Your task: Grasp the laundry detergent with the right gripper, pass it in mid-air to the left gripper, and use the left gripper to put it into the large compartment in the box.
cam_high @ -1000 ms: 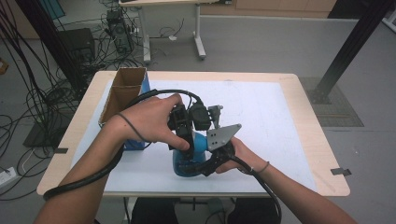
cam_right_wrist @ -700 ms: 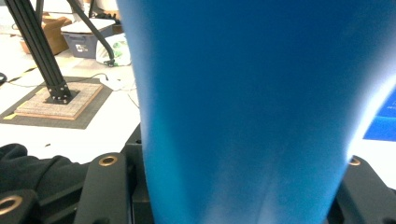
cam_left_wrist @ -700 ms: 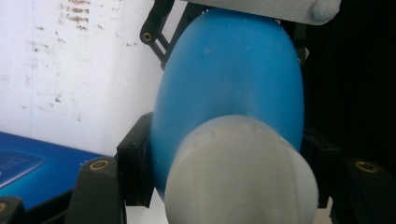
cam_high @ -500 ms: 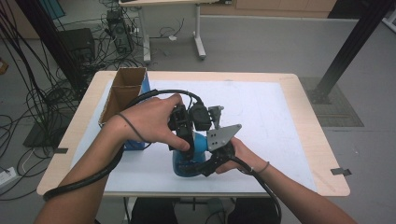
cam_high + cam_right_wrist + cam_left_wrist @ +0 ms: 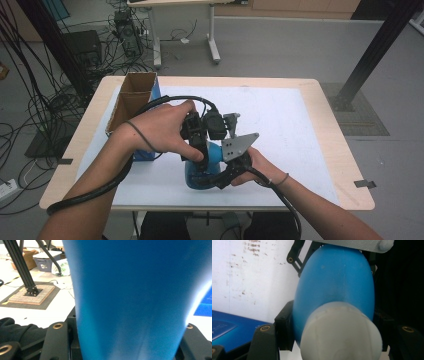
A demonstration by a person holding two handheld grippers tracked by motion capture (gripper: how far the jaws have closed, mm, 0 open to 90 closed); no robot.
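Blue bottle [image 5: 200, 165] near front edge of worktop [image 5: 310, 165], clamped between jaws of both left claw [image 5: 196, 150] and right claw [image 5: 210, 177]. Cardboard box [image 5: 131, 100] at left; right half open.

left gripper [image 5: 199, 150] and right gripper [image 5: 220, 172] | both on blue bottle [image 5: 212, 155] | cardboard box [image 5: 132, 102] at table [image 5: 310, 125] left

My table [image 5: 330, 150] has a white mat [image 5: 280, 120] on top, with a cardboard box [image 5: 131, 102] far left.
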